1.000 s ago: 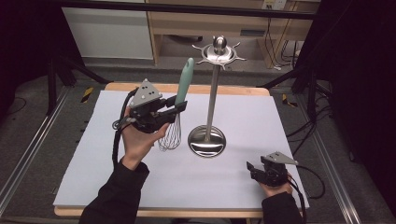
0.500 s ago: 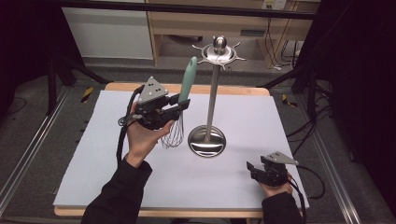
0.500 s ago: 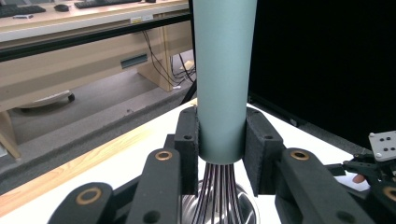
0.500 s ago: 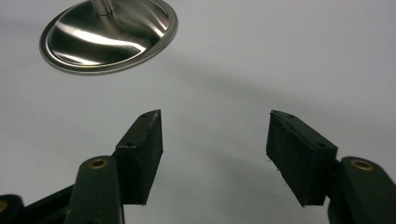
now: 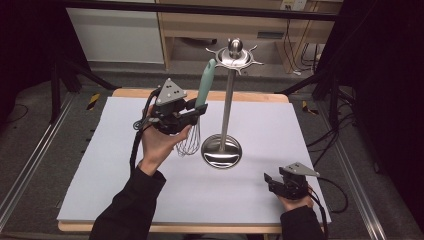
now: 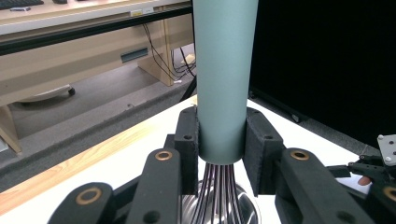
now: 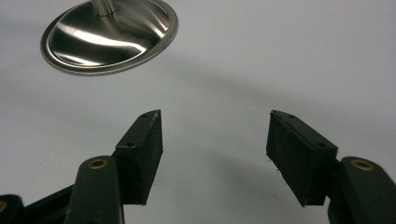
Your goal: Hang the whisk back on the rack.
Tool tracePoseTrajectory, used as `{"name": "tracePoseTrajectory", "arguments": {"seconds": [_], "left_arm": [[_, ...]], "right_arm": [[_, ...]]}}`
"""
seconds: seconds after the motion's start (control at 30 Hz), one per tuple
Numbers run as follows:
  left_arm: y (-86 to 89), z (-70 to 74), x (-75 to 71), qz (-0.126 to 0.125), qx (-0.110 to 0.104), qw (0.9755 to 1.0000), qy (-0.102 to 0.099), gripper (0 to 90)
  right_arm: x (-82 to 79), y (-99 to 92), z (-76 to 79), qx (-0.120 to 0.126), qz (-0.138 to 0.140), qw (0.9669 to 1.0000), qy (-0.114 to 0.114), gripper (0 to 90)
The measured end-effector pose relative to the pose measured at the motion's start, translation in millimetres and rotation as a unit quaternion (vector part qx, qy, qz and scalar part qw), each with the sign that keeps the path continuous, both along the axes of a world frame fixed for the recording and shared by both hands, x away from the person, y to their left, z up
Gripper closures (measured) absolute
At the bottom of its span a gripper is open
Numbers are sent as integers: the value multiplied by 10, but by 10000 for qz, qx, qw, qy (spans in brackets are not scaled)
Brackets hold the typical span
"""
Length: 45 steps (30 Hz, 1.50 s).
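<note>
The left gripper (image 5: 192, 114) has lifted the whisk (image 5: 199, 107) higher; clamped handle-up, its tip sits just left of the stand's top (image 5: 234, 56). The right gripper (image 5: 272, 182) rests open.

Left gripper (image 5: 192, 114) is raised at ten o'clock of the table, forearm angling up from six, jaws clamped and pointing toward three, while right gripper (image 5: 272, 181) sits low at five o'clock, jaws spread wide, aimed toward nine.
</note>
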<state>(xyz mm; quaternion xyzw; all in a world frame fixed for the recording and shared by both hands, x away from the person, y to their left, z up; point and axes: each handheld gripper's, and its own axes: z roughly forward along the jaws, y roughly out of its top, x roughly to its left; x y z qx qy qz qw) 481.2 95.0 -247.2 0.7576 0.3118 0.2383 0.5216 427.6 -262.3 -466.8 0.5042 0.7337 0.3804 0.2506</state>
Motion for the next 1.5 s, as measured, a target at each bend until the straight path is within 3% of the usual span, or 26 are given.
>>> {"name": "tracePoseTrajectory", "arguments": {"seconds": [0.63,1.2,1.5], "left_arm": [[-141,-66,110,-45,-74,9999,121,689],[-214,-169,212,-24,-182,9998,-113,686],[-241,-193,241,-26,-275,9995,-124,685]], "right_arm": [[-4,1,4,31,-12,10000,7,363],[-2,-1,-1,14,0,10000,26,363],[-1,-1,-3,2,-1,10000,24,363]]}}
